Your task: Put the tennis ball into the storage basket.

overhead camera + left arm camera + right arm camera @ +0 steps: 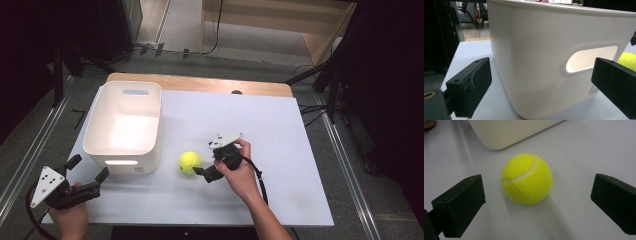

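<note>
Right hand-held gripper (199,171) jaws apart, straddling ball (190,161) on counter (280,150) at bin's (125,122) 4 o'clock; off-centre closing could squirt it rolling away; left hand-held gripper (87,175) also open, idle.

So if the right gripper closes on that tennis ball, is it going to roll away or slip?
The tennis ball is round and sits free on the flat white table, so a one-sided nudge would probably roll it. Its fuzzy felt likely grips well. The right gripper is open with fingers on either side, so an even close should trap it.
</note>
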### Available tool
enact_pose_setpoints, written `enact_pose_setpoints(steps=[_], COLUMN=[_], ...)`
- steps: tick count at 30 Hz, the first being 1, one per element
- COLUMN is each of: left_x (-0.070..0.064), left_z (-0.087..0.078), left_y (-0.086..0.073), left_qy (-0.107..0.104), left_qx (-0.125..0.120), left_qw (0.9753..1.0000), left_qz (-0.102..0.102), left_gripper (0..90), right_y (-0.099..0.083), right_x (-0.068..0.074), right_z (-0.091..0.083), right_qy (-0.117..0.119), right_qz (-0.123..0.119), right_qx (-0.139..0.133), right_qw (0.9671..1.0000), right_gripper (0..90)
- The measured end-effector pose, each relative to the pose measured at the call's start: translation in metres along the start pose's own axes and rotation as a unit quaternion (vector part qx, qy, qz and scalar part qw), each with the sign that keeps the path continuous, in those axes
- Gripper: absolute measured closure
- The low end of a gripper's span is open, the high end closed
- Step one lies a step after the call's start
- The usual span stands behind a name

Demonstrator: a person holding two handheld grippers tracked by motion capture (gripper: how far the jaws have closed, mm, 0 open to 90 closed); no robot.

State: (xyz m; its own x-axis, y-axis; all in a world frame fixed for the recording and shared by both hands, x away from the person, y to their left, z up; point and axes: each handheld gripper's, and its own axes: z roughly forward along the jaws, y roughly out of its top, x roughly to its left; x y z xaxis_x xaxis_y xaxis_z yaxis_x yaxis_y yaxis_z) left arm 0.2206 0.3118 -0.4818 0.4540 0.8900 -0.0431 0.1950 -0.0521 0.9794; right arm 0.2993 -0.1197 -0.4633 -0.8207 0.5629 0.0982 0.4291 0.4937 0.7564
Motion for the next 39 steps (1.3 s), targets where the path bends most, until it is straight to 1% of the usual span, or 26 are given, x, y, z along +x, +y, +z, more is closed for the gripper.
enact_pose_setpoints(steps=[6,9,10,12,13,14,17,20,25,26,27,28,30,31,33,34,36,37,39], left_x=[0.0,0.0,0.0,0.0,0.0,0.0,0.0,0.0,0.0,0.0,0.0,0.0,0.0,0.0,0.0,0.0,0.0,0.0,0.0], left_z=[0.0,0.0,0.0,0.0,0.0,0.0,0.0,0.0,0.0,0.0,0.0,0.0,0.0,0.0,-0.001,-0.001,0.0,0.0,-0.001], left_y=[0.0,0.0,0.0,0.0,0.0,0.0,0.0,0.0,0.0,0.0,0.0,0.0,0.0,0.0,0.0,0.0,0.0,0.0,0.0], left_qy=[0.0,0.0,0.0,-0.001,-0.001,-0.001,-0.001,-0.001,-0.002,-0.001,-0.001,-0.002,-0.002,-0.002,-0.001,-0.001,-0.002,-0.001,-0.001], left_qx=[0.0,0.0,0.0,-0.001,-0.001,-0.001,0.0,0.0,-0.001,0.0,0.0,-0.001,-0.001,-0.001,0.001,0.001,0.0,0.0,0.002], left_qw=[1.0,1.0,1.0,1.0,1.0,1.0,1.0,1.0,1.0,1.0,1.0,1.0,1.0,1.0,1.0,1.0,1.0,1.0,1.0], left_qz=[-0.001,-0.001,-0.002,-0.002,-0.002,-0.002,-0.002,-0.002,-0.002,-0.002,-0.002,-0.002,-0.002,-0.002,-0.003,-0.003,-0.002,-0.002,-0.002], left_gripper=[2.9,2.8,2.9,2.8,2.8,2.9,2.9,2.8,2.8,2.8,2.8,2.8,2.9,2.8,2.8,2.9,2.8,2.9,2.9], right_y=[0.003,0.004,0.004,0.005,0.005,0.006,0.006,0.007,0.007,0.007,0.007,0.007,0.009,0.009,0.01,0.01,0.01,0.009,0.01], right_x=[0.002,0.005,0.005,0.007,0.007,0.008,0.008,0.01,0.014,0.014,0.015,0.015,0.015,0.014,0.014,0.014,0.016,0.016,0.016], right_z=[0.009,0.015,0.017,0.02,0.022,0.024,0.029,0.033,0.041,0.042,0.043,0.042,0.043,0.044,0.045,0.047,0.049,0.051,0.052], right_qy=[0.016,0.017,0.018,0.026,0.027,0.024,0.029,0.022,0.015,0.015,0.011,0.008,0.004,0.007,0.005,0.003,-0.002,-0.003,-0.011], right_qz=[0.005,0.01,0.008,0.011,0.01,0.015,0.016,0.018,0.007,0.005,0.009,0.008,0.014,0.015,0.017,0.011,0.01,0.005,0.009], right_qx=[0.016,0.031,0.035,0.039,0.041,0.045,0.051,0.061,0.08,0.081,0.079,0.076,0.073,0.071,0.076,0.078,0.085,0.085,0.085], right_qw=[0.9997,0.9993,0.9992,0.9988,0.9987,0.9986,0.9981,0.9977,0.9967,0.9966,0.9968,0.997,0.9972,0.9973,0.997,0.9969,0.9964,0.9963,0.9963], right_gripper=[0.0,0.0,0.0,0.0,0.0,0.0,0.0,0.0,0.0,0.3,6.3,7.1,7.1,7.2,7.2,7.3,7.7,11.3,12.7])
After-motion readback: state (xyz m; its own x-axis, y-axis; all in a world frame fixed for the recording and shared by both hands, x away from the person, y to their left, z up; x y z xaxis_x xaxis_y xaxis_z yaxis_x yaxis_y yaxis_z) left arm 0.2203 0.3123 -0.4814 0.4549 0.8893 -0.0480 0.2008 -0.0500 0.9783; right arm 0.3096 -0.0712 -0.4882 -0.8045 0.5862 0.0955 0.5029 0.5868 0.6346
